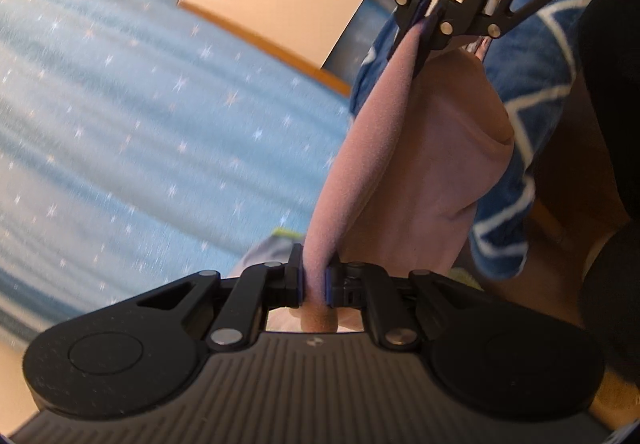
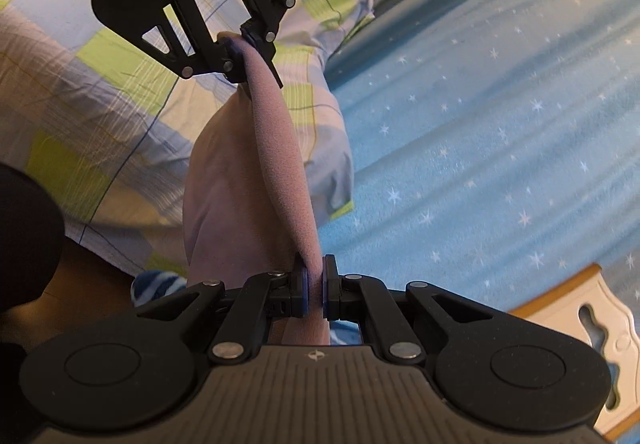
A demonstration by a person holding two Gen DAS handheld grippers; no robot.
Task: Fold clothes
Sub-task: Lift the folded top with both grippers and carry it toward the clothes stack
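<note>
A bed (image 1: 120, 104) with a light blue, star-speckled cover fills the left half of the left wrist view and the right half of the right wrist view. A checked quilt (image 2: 100, 84) in green, blue and lilac lies bunched on it, from 9 to 12 o'clock in the right wrist view. A cream wooden bed end (image 1: 288, 4) with a tan edge and cut-out holes stands at 12 o'clock in the left view and at 4 o'clock in the right. A dark blue cloth (image 1: 532, 132) with white lines hangs at 3 o'clock in the left view.

A pink garment (image 1: 404, 172) is held up off the bed, its top edge stretched taut between both tongs and the rest hanging below in soft folds. The left tongs (image 1: 313, 282) are closed on one end of that edge, the blue pads pinching the fabric. The right tongs (image 2: 315, 286) are closed on the other end in the same way. Each tongs shows in the other's view at 12 o'clock, clamped on the far end.
</note>
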